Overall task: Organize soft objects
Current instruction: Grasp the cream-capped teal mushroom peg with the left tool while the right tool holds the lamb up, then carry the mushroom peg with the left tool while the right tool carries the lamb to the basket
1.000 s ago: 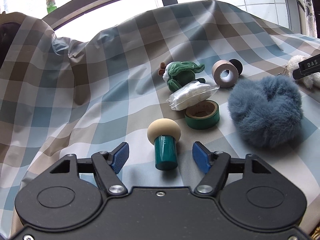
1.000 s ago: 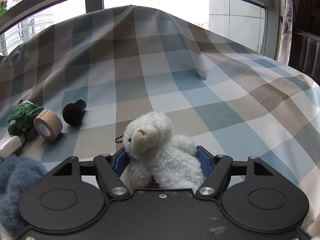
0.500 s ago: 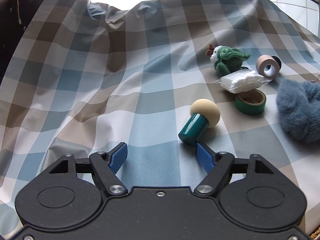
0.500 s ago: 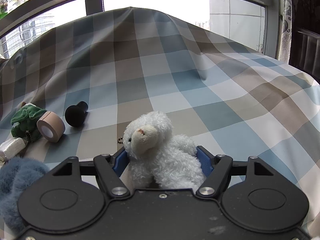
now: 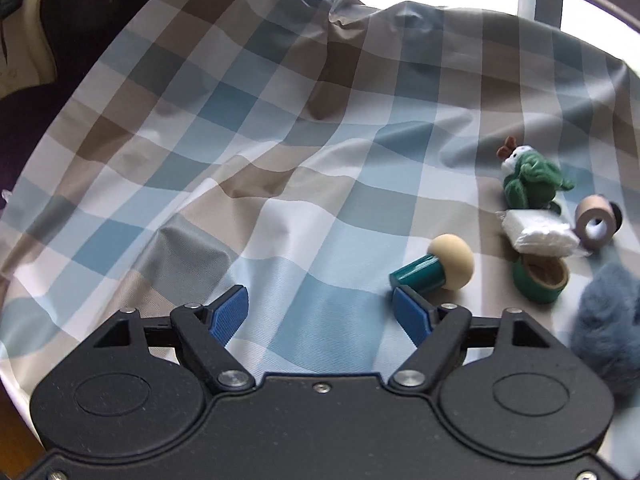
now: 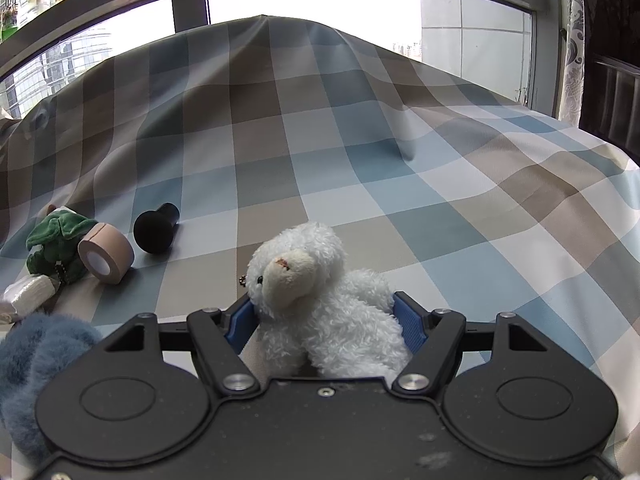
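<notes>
Between my right gripper [image 6: 326,316] pads: white bear [image 6: 320,300], wide, not squeezed; close evenly on body. Left gripper [image 5: 320,312] spread, empty.

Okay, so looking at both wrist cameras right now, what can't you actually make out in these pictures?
- White plush lamb, right wrist view: its lower body is hidden behind the right gripper housing, so pad contact is unclear.
- Blue furry object, left wrist view: cut off by the right edge.
- Black knob, left wrist view: mostly hidden behind the beige tape roll.
- Green tape roll, left wrist view: its far rim is covered by the white plastic packet.
</notes>
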The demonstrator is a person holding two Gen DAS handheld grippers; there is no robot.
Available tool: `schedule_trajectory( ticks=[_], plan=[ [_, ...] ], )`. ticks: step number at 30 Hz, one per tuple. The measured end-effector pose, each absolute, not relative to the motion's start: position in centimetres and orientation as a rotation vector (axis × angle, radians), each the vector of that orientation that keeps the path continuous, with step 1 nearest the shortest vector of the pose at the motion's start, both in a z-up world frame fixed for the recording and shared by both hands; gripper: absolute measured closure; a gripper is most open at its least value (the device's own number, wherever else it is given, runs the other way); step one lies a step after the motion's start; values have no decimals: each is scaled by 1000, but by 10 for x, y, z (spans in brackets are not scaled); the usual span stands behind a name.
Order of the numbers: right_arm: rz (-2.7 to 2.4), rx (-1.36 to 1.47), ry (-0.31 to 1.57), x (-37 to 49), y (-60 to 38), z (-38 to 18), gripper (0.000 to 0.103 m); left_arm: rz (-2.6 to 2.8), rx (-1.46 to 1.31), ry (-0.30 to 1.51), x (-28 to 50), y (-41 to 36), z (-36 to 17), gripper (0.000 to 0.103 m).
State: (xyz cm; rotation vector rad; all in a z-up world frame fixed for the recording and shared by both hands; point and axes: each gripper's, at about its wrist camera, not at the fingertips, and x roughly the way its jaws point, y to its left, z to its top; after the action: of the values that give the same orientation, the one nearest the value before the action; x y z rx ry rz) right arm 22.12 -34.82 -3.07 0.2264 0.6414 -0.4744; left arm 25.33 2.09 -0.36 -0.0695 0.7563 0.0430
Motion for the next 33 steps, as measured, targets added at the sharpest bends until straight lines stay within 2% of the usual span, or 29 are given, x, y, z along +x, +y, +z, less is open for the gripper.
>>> schedule_trajectory(
  ticks=[2,5,7,14,17,21,22,33],
  plan=[
    [-472,230,640,221,-349,-30,32,32,-164,792,256,19,2,22],
    [-466,227,639,221,-347,-29,32,21,-257,803,264,10,8,21],
    [-462,218,637,221,-346,-29,32,21,-252,801,270,-1,10,18],
    [-462,216,635,219,-345,-28,32,61,-275,854,292,-22,-3,17],
    [-460,219,634,218,-345,-28,32,88,-312,890,299,-19,-12,22],
    [-457,216,633,218,-345,-28,32,87,-323,891,303,-15,-16,38],
    [-455,215,632,218,-345,-27,32,67,-319,884,303,-15,-16,48],
    [-443,194,628,216,-342,-25,32,-58,-184,880,282,-18,-7,48]
  ],
)
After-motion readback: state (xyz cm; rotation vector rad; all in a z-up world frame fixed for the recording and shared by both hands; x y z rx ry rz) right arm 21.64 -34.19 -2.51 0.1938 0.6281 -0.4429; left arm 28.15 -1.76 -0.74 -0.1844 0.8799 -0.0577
